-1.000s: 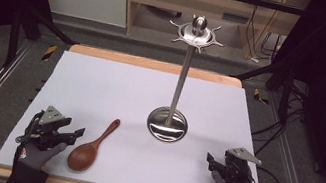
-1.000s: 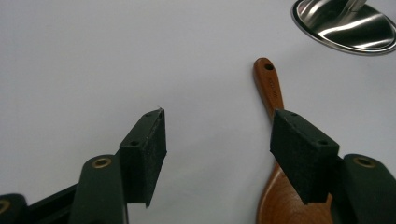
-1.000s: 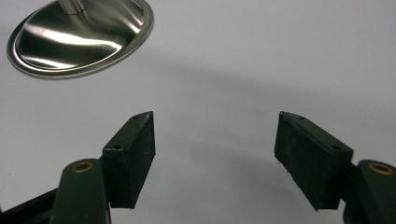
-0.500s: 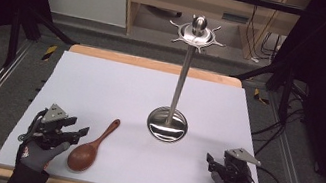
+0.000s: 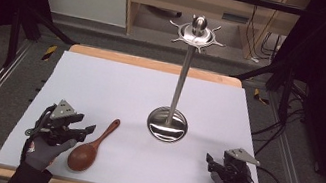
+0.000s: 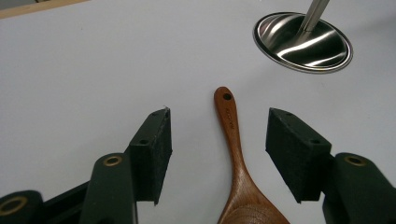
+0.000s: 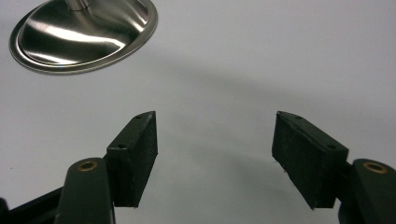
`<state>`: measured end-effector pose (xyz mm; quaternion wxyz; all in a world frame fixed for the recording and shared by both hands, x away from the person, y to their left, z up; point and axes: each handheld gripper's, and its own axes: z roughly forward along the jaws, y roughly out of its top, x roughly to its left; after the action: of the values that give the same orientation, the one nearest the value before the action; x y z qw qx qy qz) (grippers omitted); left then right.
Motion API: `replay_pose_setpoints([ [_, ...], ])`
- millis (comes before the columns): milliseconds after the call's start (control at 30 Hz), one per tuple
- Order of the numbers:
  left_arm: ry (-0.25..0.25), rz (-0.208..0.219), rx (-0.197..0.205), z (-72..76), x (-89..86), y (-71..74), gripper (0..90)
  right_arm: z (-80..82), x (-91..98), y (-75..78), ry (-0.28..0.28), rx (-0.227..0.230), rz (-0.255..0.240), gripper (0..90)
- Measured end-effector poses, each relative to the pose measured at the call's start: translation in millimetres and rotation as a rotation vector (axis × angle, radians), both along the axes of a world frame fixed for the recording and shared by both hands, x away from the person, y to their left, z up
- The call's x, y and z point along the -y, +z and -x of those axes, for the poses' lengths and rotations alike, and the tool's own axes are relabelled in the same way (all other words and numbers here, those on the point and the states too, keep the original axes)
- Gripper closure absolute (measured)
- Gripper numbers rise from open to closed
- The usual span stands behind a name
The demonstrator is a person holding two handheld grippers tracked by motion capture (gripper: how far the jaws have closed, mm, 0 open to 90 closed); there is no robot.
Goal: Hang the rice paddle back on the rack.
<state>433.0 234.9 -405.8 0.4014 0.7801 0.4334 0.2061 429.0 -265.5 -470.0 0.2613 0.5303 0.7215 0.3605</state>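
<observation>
Two grippers low at the near edge of the table [image 5: 103, 73], both open and empty. Left gripper [image 5: 77, 129] poised over the spoon [image 5: 91, 146], fingers [image 6: 152, 151] spread wide on either side of the handle, nothing clamped yet. Spoon flat on the table at near left, bowl toward the person, handle slanting up and away toward the stand [image 5: 175, 98]; small hole at the handle tip, plain in the left gripper view [image 6: 227, 97]. Right gripper [image 5: 211, 163] resting at near right, fingers [image 7: 135, 154] wide apart over bare table, well apart from the spoon.

Step in hand, by the look of it: reaching for the spoon, grasp not yet made. Next move likely calls for lowering, closing on the narrow handle, then lifting without letting the heavy bowl swing.

Stand upright mid-table, round base [image 6: 302, 42] just beyond the handle tip, hooked crown [image 5: 197, 31] high above. Nothing between fingers and spoon; only the base close enough to catch a careless lift.
</observation>
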Motion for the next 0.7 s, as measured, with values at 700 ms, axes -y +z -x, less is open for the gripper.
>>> replay_pose_setpoints([
  [700, -0.060, -0.094, -0.079, -24.9, 27.2, 9.6, 40.9, 1.2, -1.3, -0.1, 0.013, -0.002, 0.010, 31.8],
])
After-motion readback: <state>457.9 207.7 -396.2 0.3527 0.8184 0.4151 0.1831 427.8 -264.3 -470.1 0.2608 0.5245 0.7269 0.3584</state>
